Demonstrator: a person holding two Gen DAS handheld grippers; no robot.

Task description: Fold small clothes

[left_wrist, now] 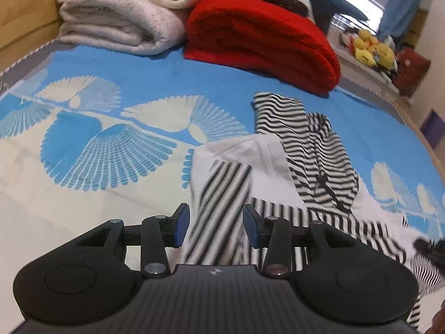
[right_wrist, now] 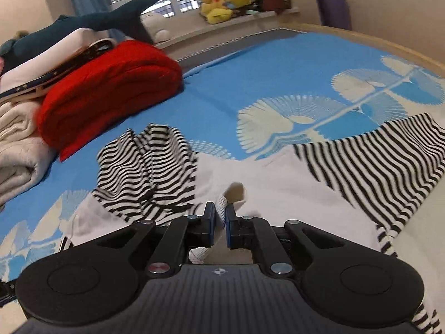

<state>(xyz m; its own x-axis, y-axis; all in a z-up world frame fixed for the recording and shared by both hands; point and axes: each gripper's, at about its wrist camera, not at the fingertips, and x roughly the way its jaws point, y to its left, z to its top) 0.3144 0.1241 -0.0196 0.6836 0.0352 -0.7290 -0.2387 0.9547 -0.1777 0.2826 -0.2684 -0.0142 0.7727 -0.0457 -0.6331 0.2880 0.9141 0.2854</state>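
Note:
A small white garment with black-and-white striped sleeves (left_wrist: 311,150) lies crumpled on the blue and white bedspread (left_wrist: 111,128). My left gripper (left_wrist: 216,224) is open, its jaws either side of a striped sleeve just beyond them. My right gripper (right_wrist: 219,222) is shut on a white edge of the same garment (right_wrist: 278,178), with ribbed fabric pinched between the pads. A striped sleeve (right_wrist: 375,161) stretches to the right and the bunched striped part (right_wrist: 144,167) lies to the left.
A folded red blanket (left_wrist: 258,39) and a folded cream blanket (left_wrist: 119,14) sit at the bed's far side. A blue shark plush (right_wrist: 91,19) lies on the stack. Yellow plush toys (right_wrist: 222,2) sit on the windowsill. A wooden bed frame (right_wrist: 389,44) borders the bedspread.

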